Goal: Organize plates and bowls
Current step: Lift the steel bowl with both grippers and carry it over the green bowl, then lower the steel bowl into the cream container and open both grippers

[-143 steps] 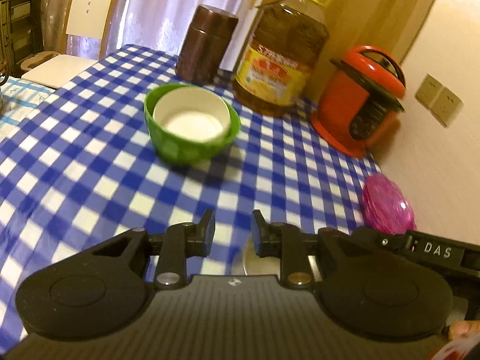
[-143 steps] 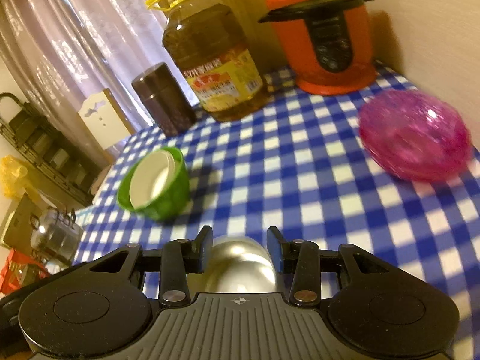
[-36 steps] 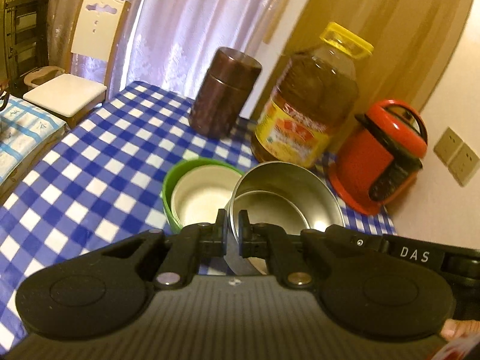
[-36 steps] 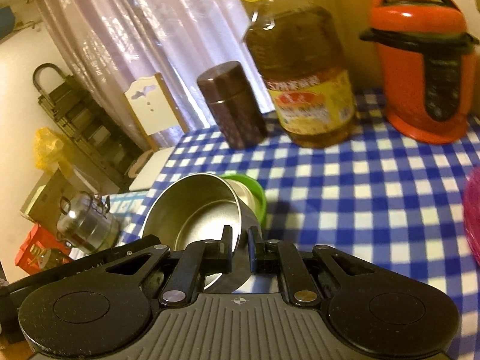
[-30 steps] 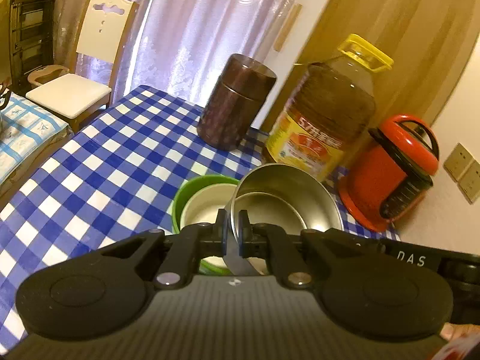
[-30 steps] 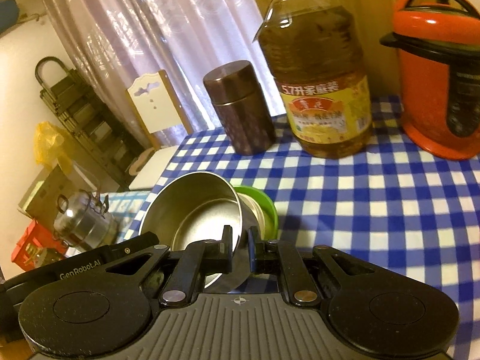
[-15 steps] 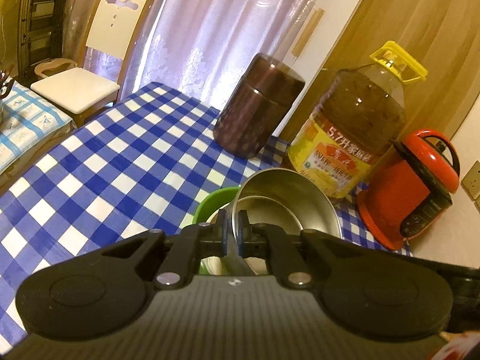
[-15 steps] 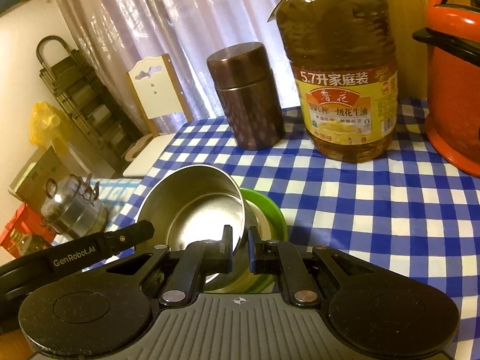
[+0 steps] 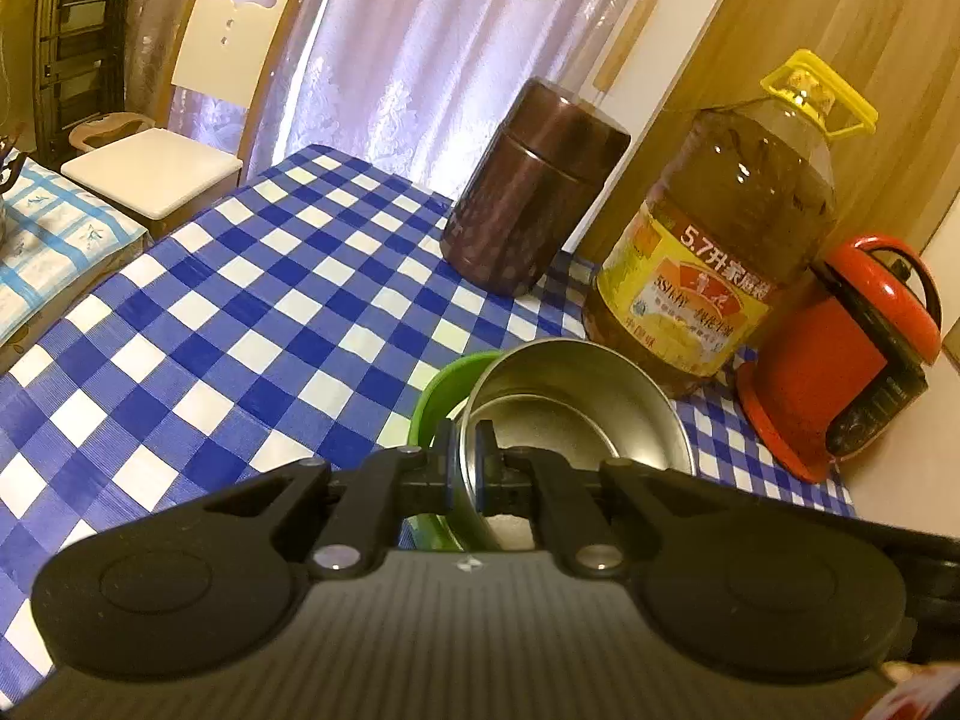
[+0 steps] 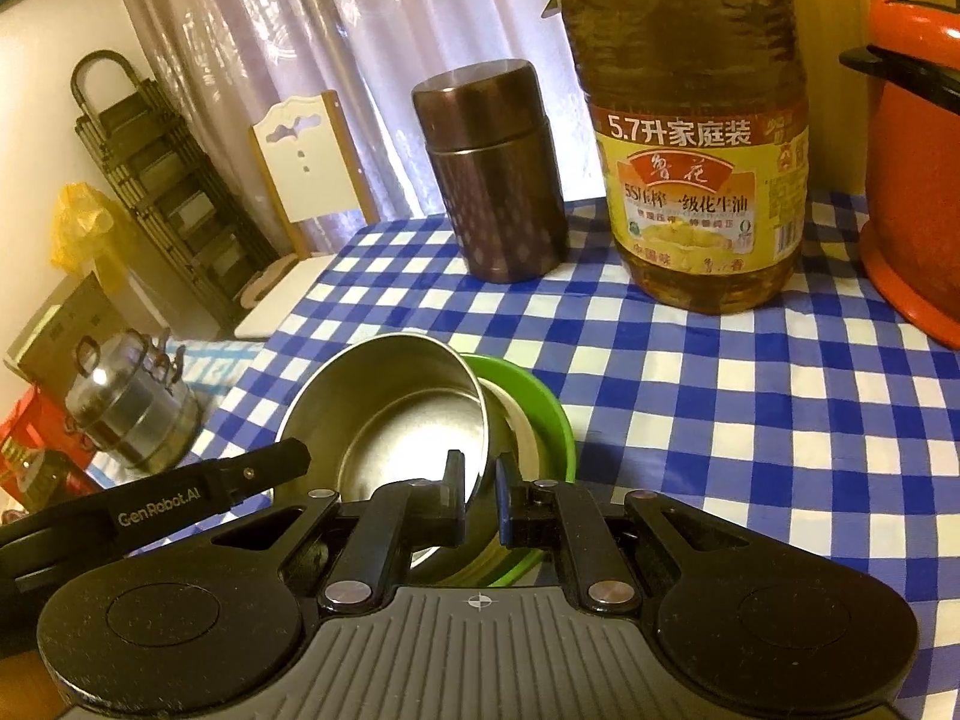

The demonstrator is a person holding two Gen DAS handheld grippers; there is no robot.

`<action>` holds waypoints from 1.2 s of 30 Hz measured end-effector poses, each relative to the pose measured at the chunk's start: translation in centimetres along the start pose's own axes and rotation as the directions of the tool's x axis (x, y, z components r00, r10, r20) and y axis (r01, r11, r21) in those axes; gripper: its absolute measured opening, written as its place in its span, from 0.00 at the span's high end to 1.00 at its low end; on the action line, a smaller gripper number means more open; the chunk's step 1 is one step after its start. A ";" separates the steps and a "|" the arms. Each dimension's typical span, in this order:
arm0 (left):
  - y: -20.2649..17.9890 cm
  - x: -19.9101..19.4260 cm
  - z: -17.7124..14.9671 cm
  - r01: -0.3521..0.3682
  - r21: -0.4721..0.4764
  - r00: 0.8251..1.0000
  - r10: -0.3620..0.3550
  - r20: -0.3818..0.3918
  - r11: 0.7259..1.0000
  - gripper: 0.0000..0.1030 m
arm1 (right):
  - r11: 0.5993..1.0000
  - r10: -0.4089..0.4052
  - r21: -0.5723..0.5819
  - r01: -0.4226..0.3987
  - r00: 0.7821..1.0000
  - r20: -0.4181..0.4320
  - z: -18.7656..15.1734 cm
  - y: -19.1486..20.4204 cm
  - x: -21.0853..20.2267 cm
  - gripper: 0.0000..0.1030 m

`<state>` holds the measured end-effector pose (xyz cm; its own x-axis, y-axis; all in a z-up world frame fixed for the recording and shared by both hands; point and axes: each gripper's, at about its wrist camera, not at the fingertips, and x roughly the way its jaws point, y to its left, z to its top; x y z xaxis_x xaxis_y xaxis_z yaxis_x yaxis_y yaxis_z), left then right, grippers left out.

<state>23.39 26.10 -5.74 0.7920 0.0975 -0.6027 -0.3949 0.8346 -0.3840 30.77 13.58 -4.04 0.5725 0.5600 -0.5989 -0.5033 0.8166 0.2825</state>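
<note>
A steel bowl (image 9: 576, 408) (image 10: 390, 408) hangs tilted over a green bowl (image 9: 438, 390) (image 10: 534, 402) that has a white bowl nested inside it. My left gripper (image 9: 463, 456) is shut on the steel bowl's near rim in the left wrist view. On the opposite side of the rim my right gripper (image 10: 480, 480) is shut too. The other gripper's black body (image 10: 180, 498) shows at the left of the right wrist view. The steel bowl's lower edge sits inside the green bowl; whether it rests on the white bowl I cannot tell.
On the blue checked tablecloth (image 9: 240, 324) stand a brown canister (image 9: 528, 192) (image 10: 498, 174), a big oil bottle (image 9: 720, 240) (image 10: 690, 138) and a red pressure cooker (image 9: 840, 354) (image 10: 912, 168) behind the bowls. A white chair (image 9: 180, 120) and a steel tiffin carrier (image 10: 126, 402) lie beyond the table's left edge.
Both grippers have carried the steel bowl forward and down, from above the green bowl into its mouth. The canister and bottle look larger and nearer. The grips have not changed.
</note>
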 end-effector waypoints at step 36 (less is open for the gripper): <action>-0.1 0.4 -0.2 -0.047 0.043 0.998 0.045 0.043 0.998 0.91 | 0.999 0.023 0.025 -0.024 0.998 0.061 -0.4 -2.1 0.4 0.78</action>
<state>23.64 25.94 -6.13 0.7926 0.1583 -0.5888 -0.4112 0.8519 -0.3244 31.77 12.05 -5.17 0.5993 0.5860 -0.5454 -0.5010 0.8059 0.3155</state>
